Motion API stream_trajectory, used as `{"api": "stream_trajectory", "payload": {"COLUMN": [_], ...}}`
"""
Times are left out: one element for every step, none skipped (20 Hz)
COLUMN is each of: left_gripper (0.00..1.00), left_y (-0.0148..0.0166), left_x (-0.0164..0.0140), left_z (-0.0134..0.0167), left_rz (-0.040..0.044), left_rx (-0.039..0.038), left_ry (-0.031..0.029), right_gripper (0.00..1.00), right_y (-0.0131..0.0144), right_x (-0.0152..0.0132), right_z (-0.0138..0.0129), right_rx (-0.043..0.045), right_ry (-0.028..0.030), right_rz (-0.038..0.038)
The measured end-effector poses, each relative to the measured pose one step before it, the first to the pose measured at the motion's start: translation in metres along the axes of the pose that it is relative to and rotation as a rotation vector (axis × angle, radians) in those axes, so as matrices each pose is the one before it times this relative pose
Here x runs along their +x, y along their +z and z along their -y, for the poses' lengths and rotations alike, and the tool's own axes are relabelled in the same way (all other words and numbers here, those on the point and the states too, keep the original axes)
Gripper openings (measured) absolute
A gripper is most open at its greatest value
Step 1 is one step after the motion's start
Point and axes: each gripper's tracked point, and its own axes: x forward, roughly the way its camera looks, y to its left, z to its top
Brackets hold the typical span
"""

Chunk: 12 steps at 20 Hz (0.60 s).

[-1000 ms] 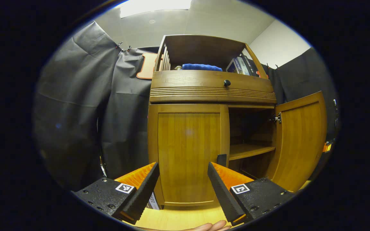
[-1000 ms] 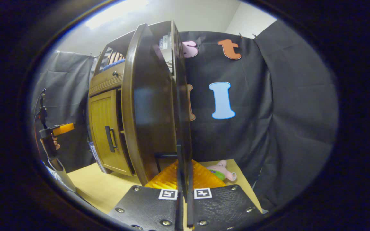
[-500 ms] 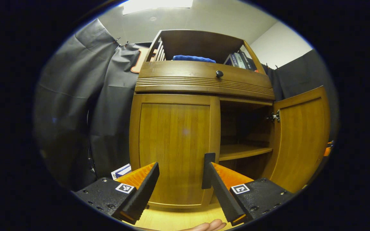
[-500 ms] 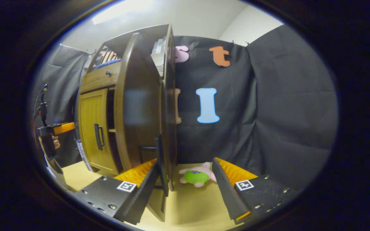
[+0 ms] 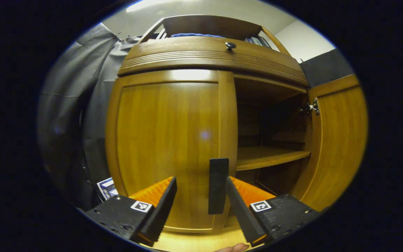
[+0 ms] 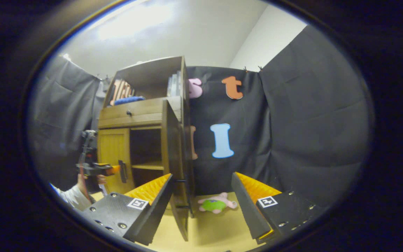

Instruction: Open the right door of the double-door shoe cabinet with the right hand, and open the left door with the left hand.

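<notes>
Left door shut, right door swung wide, both grippers open-fingered.
In the left gripper view the left gripper [image 5: 198,206] spreads its fingers around the black handle [image 5: 218,185] of the closed left door [image 5: 168,140], touching nothing; beside it the bare shelf [image 5: 269,157], then the right door [image 5: 338,140]. The right gripper [image 6: 201,206], fingers wide, hangs over the yellow table [image 6: 212,234] near a plush toy [image 6: 216,205].

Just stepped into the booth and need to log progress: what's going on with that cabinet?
A person is opening a double-door shoe cabinet with a gripper in each hand. The right door already stands wide open, showing a bare shelf, and the right gripper is open and clear of it. The left door is shut; the open left gripper sits right at its black handle, fingers either side, not yet clamped.
</notes>
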Motion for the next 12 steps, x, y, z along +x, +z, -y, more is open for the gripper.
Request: {"api": "stream_trajectory", "payload": {"left_gripper": [0.8, 0.8, 0.77, 0.77, 0.67, 0.68, 0.51, 0.34, 0.34, 0.34, 0.32, 0.34], "left_y": [0.00342, 0.00702, 0.00358, -0.01058, -0.00062, 0.01051, -0.00235, -0.00484, 0.00287, -0.00176, -0.00119, -0.00121], "left_x": [0.00803, 0.00936, 0.01051, 0.00386, -0.00447, 0.00519, 0.00134, -0.00243, 0.00138, -0.00103, -0.00025, -0.00241], "left_z": [0.00546, 0.00265, -0.00072, 0.00188, 0.00263, 0.00755, -0.00188, -0.00182, -0.00049, 0.00155, -0.00045, 0.00067], "left_rz": [0.02182, 0.04467, 0.02574, -0.04194, -0.00309, 0.03447, -0.00519, -0.00928, 0.00817, -0.01212, -0.01185, -0.00759], "left_rx": [0.00031, -0.01191, -0.00999, -0.00151, -0.00405, -0.01053, 0.01609, 0.02443, 0.0241, 0.01278, 0.00918, 0.0033], "left_ry": [-0.01383, 0.00056, 0.00728, 0.00323, 0.00036, -0.03063, 0.01467, -0.00695, -0.00638, -0.00768, -0.00942, -0.01257], "right_gripper": [0.98, 0.98, 0.98, 0.98, 0.98, 0.98, 0.95, 0.94, 0.94, 0.98, 0.94, 0.98], "right_y": [-0.00044, -0.00159, 0.00172, 0.00384, 0.00347, 0.00397, 0.00589, 0.00549, 0.0039, 0.00176, 0.00421, 0.00342], "right_x": [-0.00191, -0.00317, -0.00234, -0.00314, -0.00246, -0.00112, -0.00135, -0.00108, -0.00088, -0.00174, -0.00042, -0.00106], "right_z": [-0.00151, -0.00521, -0.00738, -0.01024, -0.00952, -0.00901, -0.00823, -0.00279, -0.00195, -0.00192, -0.00016, -0.00024], "right_rx": [-0.02528, -0.02248, -0.01851, -0.01383, -0.00505, -0.00171, 0.00196, -0.00055, -0.00074, 0.00205, 0.00664, 0.01106], "right_ry": [-0.00417, 0.00456, 0.0082, 0.01751, 0.01859, 0.02366, 0.0189, 0.00529, -0.00278, -0.00384, -0.01003, -0.0116], "right_rz": [-0.00867, -0.00954, -0.00132, 0.00401, 0.00385, 0.00787, 0.0102, 0.00805, 0.00193, -0.0013, -0.00066, -0.00091]}}
